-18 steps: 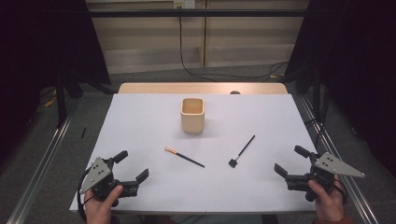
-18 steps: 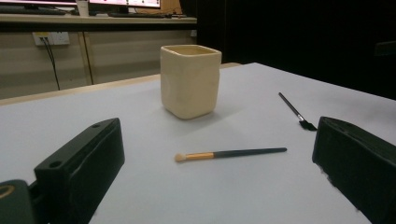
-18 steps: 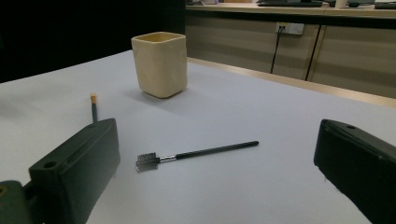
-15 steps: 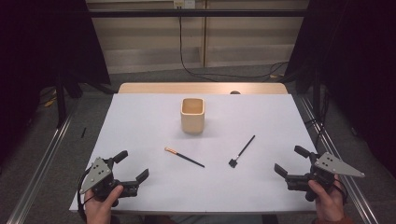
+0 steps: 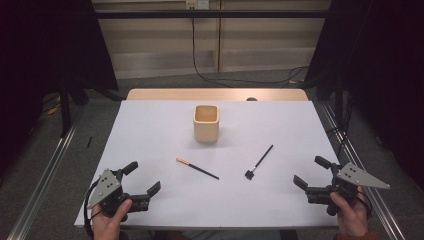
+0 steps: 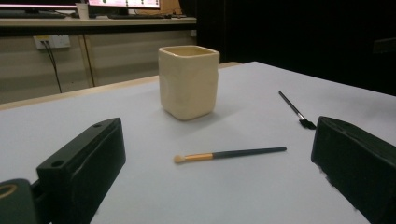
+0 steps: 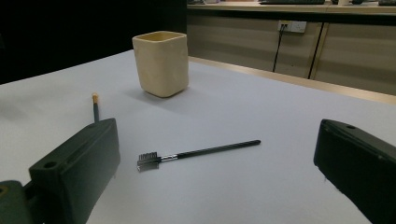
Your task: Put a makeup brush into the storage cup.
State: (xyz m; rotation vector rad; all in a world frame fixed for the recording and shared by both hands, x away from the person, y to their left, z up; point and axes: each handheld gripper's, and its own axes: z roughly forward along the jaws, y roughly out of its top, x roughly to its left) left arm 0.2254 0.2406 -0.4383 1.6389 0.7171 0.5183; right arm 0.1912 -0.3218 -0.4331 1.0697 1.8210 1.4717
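- The table [image 5: 150,130] is big and white.
- The left gripper [image 5: 141,181] sits low at the near left corner, held in a hand. Its jaws are wide apart and hold nothing.
- The right gripper [image 5: 312,174] sits at the near right corner (also in a hand). Its jaws are wide apart too.
- The cream cup [image 5: 206,123] stands upright in the middle, toward the far side.
- The orange-tipped brush [image 5: 197,168] lies flat, nearer the left gripper but well apart from it.
- The small comb brush [image 5: 259,162] lies flat to its right, not touching it.
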